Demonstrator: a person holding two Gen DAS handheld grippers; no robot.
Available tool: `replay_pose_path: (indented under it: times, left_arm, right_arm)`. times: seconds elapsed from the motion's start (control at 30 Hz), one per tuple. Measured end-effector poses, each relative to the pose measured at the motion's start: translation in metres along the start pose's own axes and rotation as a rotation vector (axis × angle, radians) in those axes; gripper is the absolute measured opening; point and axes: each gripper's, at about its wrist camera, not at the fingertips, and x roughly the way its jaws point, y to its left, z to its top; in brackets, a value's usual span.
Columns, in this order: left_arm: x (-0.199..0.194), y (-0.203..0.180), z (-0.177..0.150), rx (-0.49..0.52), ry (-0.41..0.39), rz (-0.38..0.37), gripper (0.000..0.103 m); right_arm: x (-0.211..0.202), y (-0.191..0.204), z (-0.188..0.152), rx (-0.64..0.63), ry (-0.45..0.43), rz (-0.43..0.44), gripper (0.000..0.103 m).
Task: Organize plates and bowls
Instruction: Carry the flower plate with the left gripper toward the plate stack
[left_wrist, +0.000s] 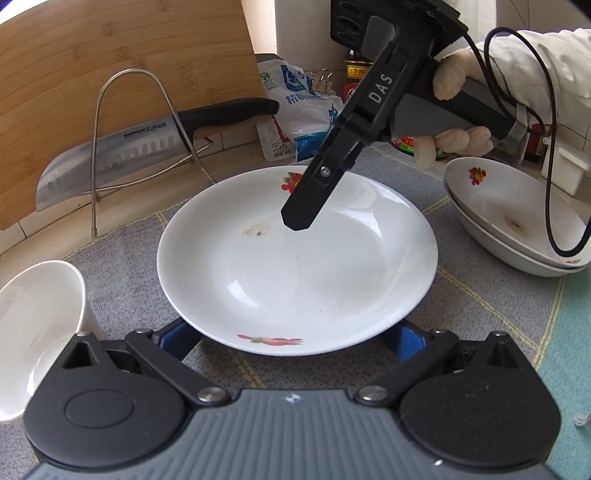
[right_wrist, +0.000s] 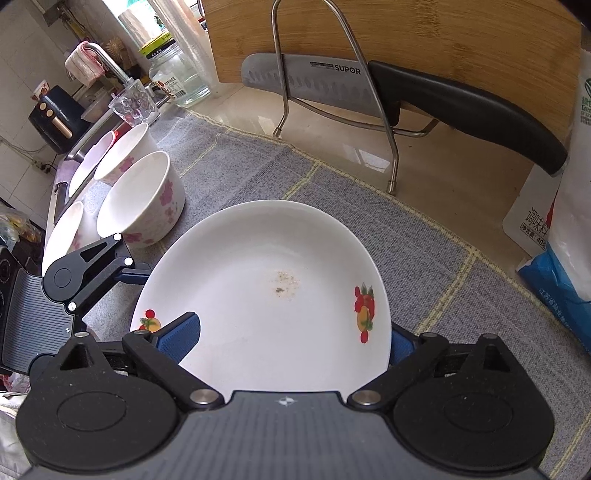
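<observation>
Plate-pickup step: white round ceramic plate with fruit decals (left_wrist: 295, 258) lies flat on the grey woven mat on the bench (right_wrist: 424, 236), both grippers' fingers spread wide and empty, right gripper (left_wrist: 301, 218) over it; next, I judge, pinch its rim.

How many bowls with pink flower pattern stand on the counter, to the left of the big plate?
2. One bowl stands on the grey mat beside the plate; the other stands right behind it, nearer the sink. Flatter white dishes lie beside them, and more may be hidden.
</observation>
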Motion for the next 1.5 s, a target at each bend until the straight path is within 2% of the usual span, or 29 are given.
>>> replay_pose_path:
  times: [0.27,0.67,0.93,1.27,1.5]
  left_arm:
    - [0.001,0.000,0.000,-0.001,0.002,0.001,0.102]
    - [-0.003,-0.001,0.001,0.003,0.011,-0.009,0.101]
    - [-0.016,-0.007,0.007,0.014,0.013,-0.015,0.101]
    - [-0.043,-0.024,0.017,0.072,-0.011,-0.033,0.101]
    - [-0.056,-0.044,0.022,0.118,-0.015,-0.062,0.101]
  right_arm:
    - [-0.002,-0.011,0.004,0.099,0.010,0.062,0.100]
    - [-0.004,-0.006,0.003,0.125,0.013,0.045,0.101]
    - [-0.019,0.006,-0.003,0.130,-0.012,0.041,0.101]
    - [-0.050,0.028,-0.025,0.148,-0.070,0.013,0.101]
    - [-0.072,0.043,-0.052,0.167,-0.114,-0.015,0.101]
